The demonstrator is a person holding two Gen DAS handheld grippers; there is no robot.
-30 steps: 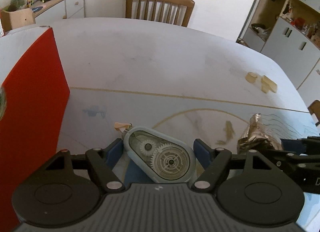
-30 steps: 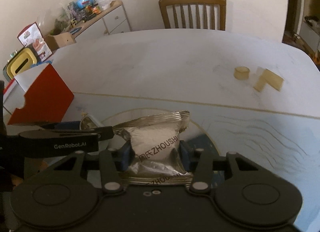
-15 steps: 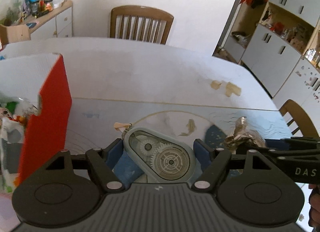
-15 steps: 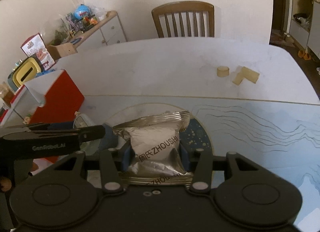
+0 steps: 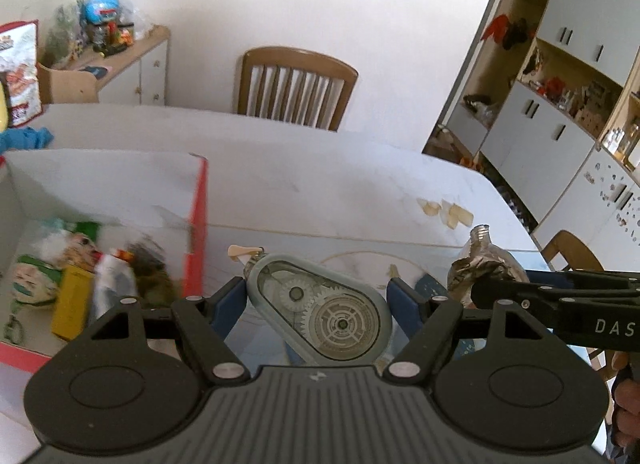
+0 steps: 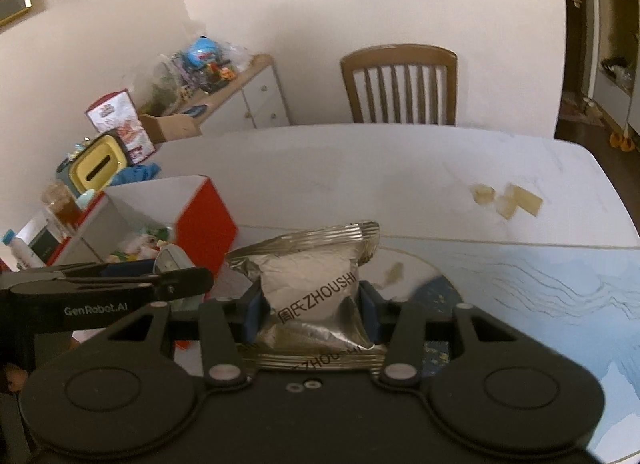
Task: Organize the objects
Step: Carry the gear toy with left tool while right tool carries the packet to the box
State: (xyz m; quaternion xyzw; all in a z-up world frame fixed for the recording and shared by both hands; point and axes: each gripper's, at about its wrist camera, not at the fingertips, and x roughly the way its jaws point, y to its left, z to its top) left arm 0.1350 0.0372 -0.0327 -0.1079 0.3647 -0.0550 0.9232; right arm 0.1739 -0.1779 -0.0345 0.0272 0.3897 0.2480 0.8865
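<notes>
A white oval dining table (image 6: pixel 360 168) stands before a pale wall, with a brown slatted wooden chair (image 5: pixel 296 84) at its far edge and a pale blue printed mat (image 6: pixel 540 288) on its near half. An open red-and-white cardboard box (image 5: pixel 198 224) sits on the table's left part; it contains blurred mixed packets.

The left gripper (image 5: pixel 318 300) holds a grey-green translucent correction-tape dispenser (image 5: pixel 320 308) with visible gears. Both blue pads bear on its sides, and the dispenser is clear of the table, just right of the box wall.

The right gripper (image 6: pixel 310 304) is clamped on a silver foil snack packet (image 6: pixel 312 272) printed "ZHOUSHI", above the mat.

Three small tan blocks (image 6: pixel 506 200) lie on the table's right part, well apart from both grippers.
</notes>
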